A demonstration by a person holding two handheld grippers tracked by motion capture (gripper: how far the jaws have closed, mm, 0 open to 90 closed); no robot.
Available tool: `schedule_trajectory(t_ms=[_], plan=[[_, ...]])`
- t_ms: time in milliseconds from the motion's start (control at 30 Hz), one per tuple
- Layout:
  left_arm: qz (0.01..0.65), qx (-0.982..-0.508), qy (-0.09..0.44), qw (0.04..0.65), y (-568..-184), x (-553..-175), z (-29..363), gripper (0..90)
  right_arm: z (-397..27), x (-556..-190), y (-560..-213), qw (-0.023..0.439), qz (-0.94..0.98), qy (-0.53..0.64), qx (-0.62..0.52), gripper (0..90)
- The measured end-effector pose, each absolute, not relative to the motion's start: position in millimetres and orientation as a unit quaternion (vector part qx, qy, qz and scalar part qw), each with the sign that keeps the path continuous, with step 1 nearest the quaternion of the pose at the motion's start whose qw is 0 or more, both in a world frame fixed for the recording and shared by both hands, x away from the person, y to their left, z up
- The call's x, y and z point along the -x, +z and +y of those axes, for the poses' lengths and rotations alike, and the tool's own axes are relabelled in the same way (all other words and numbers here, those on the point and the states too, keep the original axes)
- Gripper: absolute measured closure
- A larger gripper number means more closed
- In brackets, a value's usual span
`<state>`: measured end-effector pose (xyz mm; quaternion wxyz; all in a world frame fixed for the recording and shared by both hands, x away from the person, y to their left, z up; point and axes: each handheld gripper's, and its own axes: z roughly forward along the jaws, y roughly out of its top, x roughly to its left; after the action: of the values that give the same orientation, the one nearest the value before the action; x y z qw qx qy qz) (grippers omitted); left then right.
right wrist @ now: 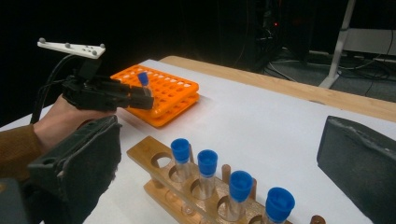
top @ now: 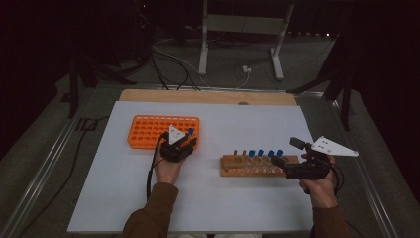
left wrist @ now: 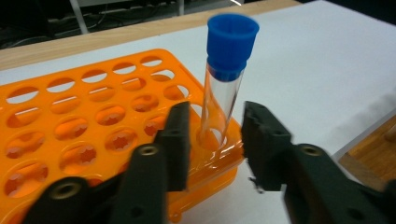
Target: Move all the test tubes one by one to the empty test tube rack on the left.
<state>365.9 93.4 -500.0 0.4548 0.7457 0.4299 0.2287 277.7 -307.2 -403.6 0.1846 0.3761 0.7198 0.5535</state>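
Note:
A clear tube with a blue cap (left wrist: 231,42) stands upright in a corner hole of the orange rack (left wrist: 84,126). My left gripper (left wrist: 215,140) straddles the tube's lower part; both jaws stand slightly off the glass, so it is open. From above, that gripper (top: 190,141) sits at the rack's (top: 148,130) right end, by the tube's cap (top: 190,131). My right gripper (top: 287,152) stands wide open at the right end of a wooden rack (top: 247,166). That rack holds several blue-capped tubes (right wrist: 207,163).
The white board (top: 223,198) covers the table, with a strip of bare wood (top: 208,96) along its far edge. Most holes of the orange rack (right wrist: 173,93) are vacant. Cables and a metal stand lie on the floor beyond the table.

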Motion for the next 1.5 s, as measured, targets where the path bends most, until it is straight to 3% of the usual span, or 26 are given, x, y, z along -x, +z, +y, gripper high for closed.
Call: schedule_trajectory(t_ms=[167, 500, 733, 1100, 1267, 1400, 1500], plan=[[0.437, -0.737, 0.206, 0.473, -494.0, -361.5, 98.4, 51.5, -308.0, -278.1, -404.5, 0.184, 0.719, 0.553, -0.377, 0.1], [0.435, -0.718, 0.198, 0.506, -473.3, -339.4, 105.2, 17.7, -317.5, -282.9, -413.7, 0.184, 0.713, 0.550, -0.395, 0.1], [0.424, -0.714, 0.196, 0.521, -461.2, -320.6, 108.9, 2.8, -321.4, -287.1, -421.2, 0.189, 0.718, 0.531, -0.408, 3.6], [0.429, -0.703, 0.196, 0.532, -448.0, -306.1, 122.0, 0.9, -322.7, -289.0, -424.4, 0.181, 0.713, 0.535, -0.416, 9.2], [0.419, -0.704, 0.200, 0.537, -442.3, -300.1, 122.4, 0.9, -324.9, -289.6, -427.9, 0.179, 0.715, 0.534, -0.414, 16.5], [0.412, -0.707, 0.202, 0.538, -442.2, -297.4, 122.7, 0.9, -324.7, -291.1, -433.3, 0.184, 0.724, 0.519, -0.415, 26.3], [0.407, -0.708, 0.200, 0.541, -442.4, -296.3, 122.1, 0.9, -324.1, -292.0, -438.0, 0.185, 0.730, 0.514, -0.412, 39.7]])
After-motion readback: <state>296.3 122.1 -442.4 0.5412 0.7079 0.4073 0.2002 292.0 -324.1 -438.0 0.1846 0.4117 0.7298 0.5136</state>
